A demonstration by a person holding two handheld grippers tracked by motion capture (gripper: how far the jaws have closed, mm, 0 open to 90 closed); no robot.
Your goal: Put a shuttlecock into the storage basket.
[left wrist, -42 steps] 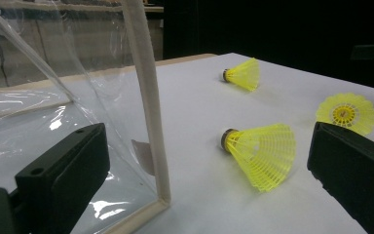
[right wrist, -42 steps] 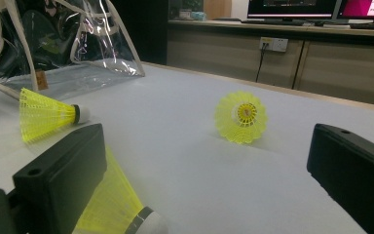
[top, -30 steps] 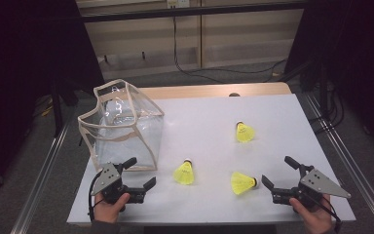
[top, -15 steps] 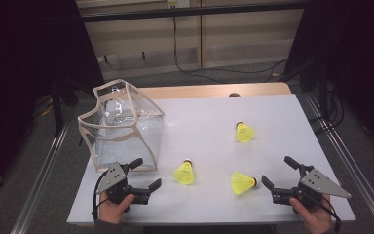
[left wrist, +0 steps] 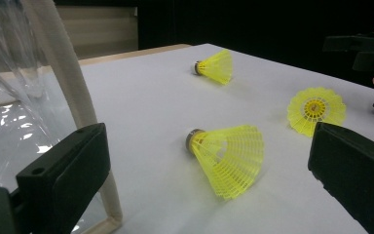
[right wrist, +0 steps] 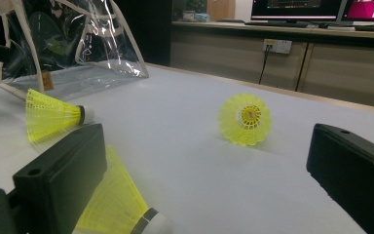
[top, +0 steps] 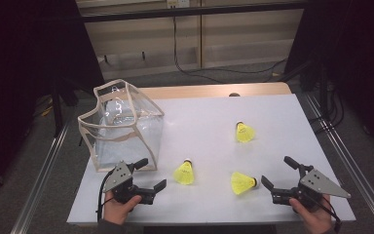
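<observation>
The left hand-held gripper [top: 152, 175] sits at the near left edge of the white tabletop [top: 209, 117], jaws apart and empty, pointing toward the near-left shuttlecock [top: 184, 172]. In the left gripper view that shuttlecock [left wrist: 226, 159] lies on its side between the two jaws but ahead of them, untouched. The right hand-held gripper [top: 278, 172] rests at the near right edge, jaws also apart and empty, with the near-right shuttlecock [top: 242, 183] just beside its lower jaw. Behind the left hand-held gripper stands a clear bag [top: 121, 127] with beige trim, open at the top. The far shuttlecock [top: 244, 132] lies alone toward the right, well apart from both hand-held grippers.
</observation>
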